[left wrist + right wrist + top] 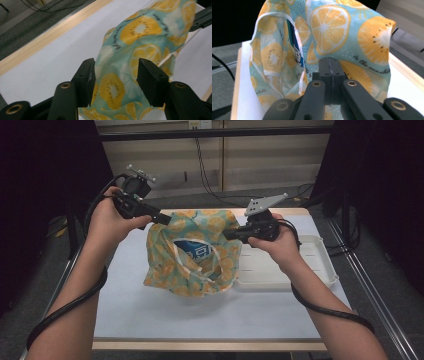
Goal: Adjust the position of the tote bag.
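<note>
Now bag (342,32) pinched in right tongs (331,75); loose between left tongs (115,75)

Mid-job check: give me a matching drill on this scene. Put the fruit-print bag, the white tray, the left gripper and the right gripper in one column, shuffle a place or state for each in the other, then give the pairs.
Things
1. fruit-print bag
2. white tray
3. left gripper
4. right gripper

Places or states
A. jaws apart, cloth between them
B. jaws clamped on the cloth
C. held up over the table, mouth open, something blue inside
D. lying flat on the table, beside the bag at the person's right

Pairs: 1-C, 2-D, 3-A, 4-B
</note>
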`<action>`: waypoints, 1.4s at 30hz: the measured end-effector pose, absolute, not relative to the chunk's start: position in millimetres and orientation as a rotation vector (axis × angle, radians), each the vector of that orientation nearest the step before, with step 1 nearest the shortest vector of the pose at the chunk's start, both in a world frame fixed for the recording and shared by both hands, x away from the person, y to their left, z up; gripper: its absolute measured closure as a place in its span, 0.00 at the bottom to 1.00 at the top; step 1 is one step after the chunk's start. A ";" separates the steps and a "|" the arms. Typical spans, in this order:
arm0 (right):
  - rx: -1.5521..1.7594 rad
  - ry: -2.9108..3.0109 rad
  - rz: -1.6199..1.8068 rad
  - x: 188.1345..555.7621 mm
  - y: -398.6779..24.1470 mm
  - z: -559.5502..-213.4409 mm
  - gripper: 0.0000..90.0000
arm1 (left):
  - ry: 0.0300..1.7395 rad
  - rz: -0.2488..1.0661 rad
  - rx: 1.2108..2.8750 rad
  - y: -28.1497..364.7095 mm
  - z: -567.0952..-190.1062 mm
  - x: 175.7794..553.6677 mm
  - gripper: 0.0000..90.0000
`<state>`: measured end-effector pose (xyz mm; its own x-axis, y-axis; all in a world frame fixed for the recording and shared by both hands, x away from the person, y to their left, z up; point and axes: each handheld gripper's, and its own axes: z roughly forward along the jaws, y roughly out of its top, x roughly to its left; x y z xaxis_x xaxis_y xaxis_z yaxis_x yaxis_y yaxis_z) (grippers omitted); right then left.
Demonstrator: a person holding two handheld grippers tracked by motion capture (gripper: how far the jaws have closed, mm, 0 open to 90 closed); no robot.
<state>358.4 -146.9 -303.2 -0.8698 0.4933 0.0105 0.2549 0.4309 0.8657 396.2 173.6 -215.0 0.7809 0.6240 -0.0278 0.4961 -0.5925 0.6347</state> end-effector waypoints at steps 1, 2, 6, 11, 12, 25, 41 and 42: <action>0.658 2.436 1.410 357.3 -147.1 -302.6 1.00 | 0.810 0.247 2.327 171.4 -213.3 393.4 0.52; 0.665 2.433 1.420 356.8 -147.9 -302.7 1.00 | 0.790 0.238 2.323 169.6 -211.9 391.0 0.52; 0.694 2.431 1.429 356.2 -156.1 -307.9 0.92 | 0.682 0.245 2.380 160.3 -213.6 383.7 0.49; 0.709 2.433 1.415 350.7 -168.6 -319.9 0.80 | 0.611 0.307 2.474 150.4 -225.8 384.0 0.55; 0.712 2.437 1.406 350.1 -170.7 -321.9 0.76 | 0.600 0.328 2.496 150.0 -226.2 385.4 0.62; 0.745 2.489 1.398 350.0 -163.8 -345.9 0.61 | 0.660 0.320 2.501 147.4 -214.2 386.1 1.00; 0.648 2.593 1.373 346.9 -149.9 -354.2 0.81 | 0.724 0.343 2.390 158.5 -200.4 395.3 1.00; 0.634 2.598 1.379 345.6 -149.6 -353.0 0.87 | 0.725 0.335 2.389 158.8 -201.7 395.9 1.00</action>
